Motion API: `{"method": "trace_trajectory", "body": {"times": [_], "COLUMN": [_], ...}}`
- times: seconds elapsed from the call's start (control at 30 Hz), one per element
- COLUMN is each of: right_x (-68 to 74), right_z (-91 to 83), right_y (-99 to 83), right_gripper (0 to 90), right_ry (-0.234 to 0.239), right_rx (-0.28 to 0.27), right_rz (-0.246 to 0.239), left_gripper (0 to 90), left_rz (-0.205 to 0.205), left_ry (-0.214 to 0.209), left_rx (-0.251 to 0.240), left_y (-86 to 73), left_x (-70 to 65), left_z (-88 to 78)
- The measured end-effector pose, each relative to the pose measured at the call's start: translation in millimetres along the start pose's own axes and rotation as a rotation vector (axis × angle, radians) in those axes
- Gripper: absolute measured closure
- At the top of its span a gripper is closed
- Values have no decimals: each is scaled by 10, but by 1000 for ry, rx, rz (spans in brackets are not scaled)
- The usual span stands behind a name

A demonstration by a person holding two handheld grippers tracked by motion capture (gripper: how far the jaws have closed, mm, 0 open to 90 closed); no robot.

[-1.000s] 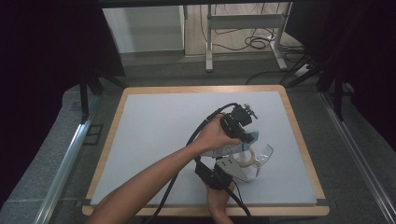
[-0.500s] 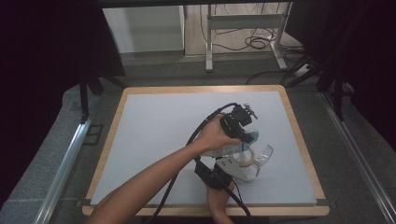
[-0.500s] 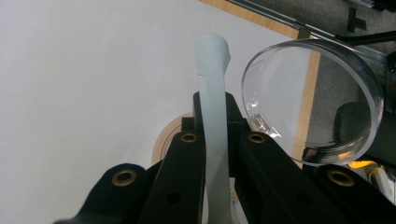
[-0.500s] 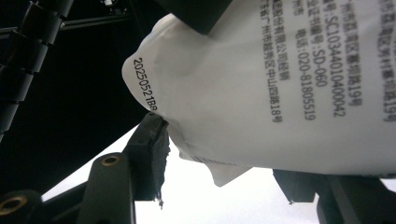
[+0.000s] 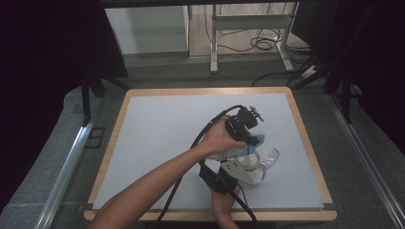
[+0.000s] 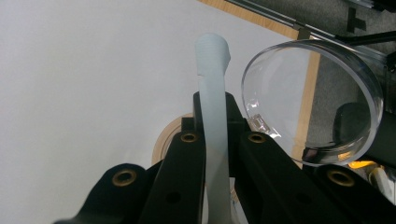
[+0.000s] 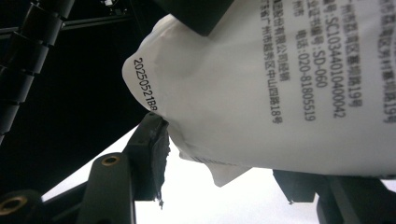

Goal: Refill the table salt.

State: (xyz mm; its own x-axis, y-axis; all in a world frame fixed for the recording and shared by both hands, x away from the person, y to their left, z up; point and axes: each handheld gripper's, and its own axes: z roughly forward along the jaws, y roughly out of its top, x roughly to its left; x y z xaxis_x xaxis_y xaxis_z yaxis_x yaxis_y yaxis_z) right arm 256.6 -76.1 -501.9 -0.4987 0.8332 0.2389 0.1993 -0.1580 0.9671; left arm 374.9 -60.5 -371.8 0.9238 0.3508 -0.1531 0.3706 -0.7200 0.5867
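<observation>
With the left tool clamped on the pale packet over the clear bowl near the bench's right edge, and the right tool half-open about the packet's bottom without pinching it, contents may spill past the rim if it tips

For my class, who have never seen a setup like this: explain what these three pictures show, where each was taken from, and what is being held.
A person sits at a table and holds a hand tool with two black fingers in each hand. One picture comes from a camera above the table; the other two come from small cameras that ride on the tools and look along their fingers.

From above, the left gripper and the right gripper meet over a clear plastic bowl, with a pale ring-shaped thing at it.

The left gripper's camera shows its fingers shut on the thin edge of a pale blue packet, beside the bowl. The right gripper's camera shows a white printed packet between its fingers; whether they press on it is unclear.
</observation>
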Motion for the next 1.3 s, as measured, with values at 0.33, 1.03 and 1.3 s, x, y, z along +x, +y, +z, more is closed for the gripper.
{"method": "trace_trajectory", "body": {"times": [0.33,1.03,1.3], "right_x": [-2,-2,-1], "right_z": [0,-3,-6], "right_y": [3,27,34], "right_gripper": [433,435,436], "right_ry": [0,-1,-1], "right_rx": [-2,-6,-7], "right_rz": [-4,-2,0], "left_gripper": [900,900,900], "left_rz": [1,5,4], "left_ry": [-1,-1,-3], "left_rx": [-2,-3,-1], "left_y": [1,13,15], "left_x": [-3,-15,-17], "left_z": [1,15,17]}}
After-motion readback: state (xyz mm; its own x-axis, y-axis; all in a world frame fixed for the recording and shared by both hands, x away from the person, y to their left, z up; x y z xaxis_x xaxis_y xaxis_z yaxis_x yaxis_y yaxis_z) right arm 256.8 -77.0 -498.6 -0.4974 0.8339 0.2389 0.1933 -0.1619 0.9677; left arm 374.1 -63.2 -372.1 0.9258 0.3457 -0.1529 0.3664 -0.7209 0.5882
